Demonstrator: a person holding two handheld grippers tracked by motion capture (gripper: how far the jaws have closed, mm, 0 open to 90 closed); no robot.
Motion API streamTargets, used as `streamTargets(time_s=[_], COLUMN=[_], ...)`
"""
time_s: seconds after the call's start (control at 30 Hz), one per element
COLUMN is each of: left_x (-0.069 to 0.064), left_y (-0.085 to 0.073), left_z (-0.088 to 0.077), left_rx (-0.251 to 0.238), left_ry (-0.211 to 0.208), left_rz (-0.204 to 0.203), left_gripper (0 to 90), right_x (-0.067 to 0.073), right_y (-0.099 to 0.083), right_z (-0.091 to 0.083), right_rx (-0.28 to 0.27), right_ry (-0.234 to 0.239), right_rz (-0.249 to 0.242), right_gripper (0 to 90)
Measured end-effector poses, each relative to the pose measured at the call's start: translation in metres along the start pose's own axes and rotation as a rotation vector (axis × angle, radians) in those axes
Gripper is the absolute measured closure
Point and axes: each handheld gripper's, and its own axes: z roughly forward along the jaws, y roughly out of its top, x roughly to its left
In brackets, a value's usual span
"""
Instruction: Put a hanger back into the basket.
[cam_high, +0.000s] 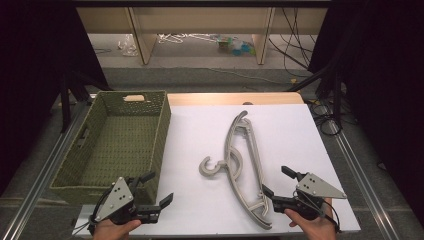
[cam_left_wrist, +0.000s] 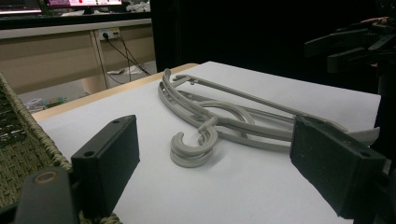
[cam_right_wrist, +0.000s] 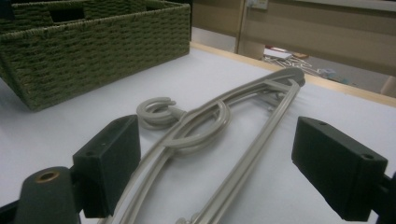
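A stack of grey plastic hangers (cam_high: 242, 165) lies on the white table top, hooks pointing left toward the basket; I see the hangers (cam_left_wrist: 210, 116) in the left gripper view and the hangers (cam_right_wrist: 219, 135) in the right gripper view. My left gripper (cam_high: 157, 189) rests open at the front left, beside the basket's near corner, jaws empty. Just at the hangers' near end, my right gripper (cam_high: 276, 181) stands open, its jaws either side of the hanger arm without touching. In the left gripper view the right gripper (cam_left_wrist: 348, 44) shows far off at the upper right.
A green woven basket (cam_high: 161, 131) stands empty on the table's left side; the basket (cam_right_wrist: 93, 51) also appears in the right gripper view. Behind the table are wooden furniture legs, cables and clutter on the floor. Black curtains flank both sides.
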Motion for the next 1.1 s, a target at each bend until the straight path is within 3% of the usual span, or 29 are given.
streamTargets(time_s=[0.17,0.2,0.27,0.37,0.5,0.67,0.73,0.77,0.9,1.07,1.1], left_x=[-0.001,-0.001,-0.002,-0.003,-0.005,-0.006,-0.007,-0.007,-0.007,-0.007,-0.008], left_y=[0.000,0.001,0.000,0.001,0.001,0.001,0.001,0.001,0.000,-0.001,-0.001], left_z=[0.001,0.000,0.001,0.002,0.002,0.003,0.003,0.003,0.004,0.006,0.006], left_rx=[-0.011,0.008,-0.007,-0.005,0.006,0.012,0.015,0.017,0.025,0.023,0.032], left_ry=[-0.004,-0.003,-0.011,-0.017,-0.015,-0.019,-0.022,-0.022,-0.023,-0.031,-0.025], left_rz=[-0.010,0.012,-0.001,0.009,0.004,0.009,0.008,0.006,0.012,0.027,0.021], left_gripper=[15.4,15.4,15.4,15.4,15.4,15.4,15.4,15.4,15.4,15.4,15.4], right_x=[-0.001,0.000,0.001,0.005,0.011,0.021,0.023,0.026,0.031,0.038,0.040], right_y=[0.000,-0.001,-0.002,-0.004,-0.003,0.002,0.004,0.005,0.004,0.002,0.002], right_z=[0.000,0.002,0.004,0.008,0.011,0.023,0.027,0.031,0.045,0.067,0.076], right_rx=[0.016,0.044,0.038,0.108,0.155,0.235,0.266,0.287,0.362,0.466,0.503], right_ry=[-0.002,0.010,0.020,0.035,0.052,0.040,0.061,0.085,0.112,0.143,0.157], right_rz=[-0.007,0.013,0.018,0.021,0.019,-0.022,-0.038,-0.051,-0.078,-0.089,-0.093], right_gripper=[16.3,16.4,16.4,16.0,15.3,15.7,16.0,15.9,16.5,22.0,26.5])
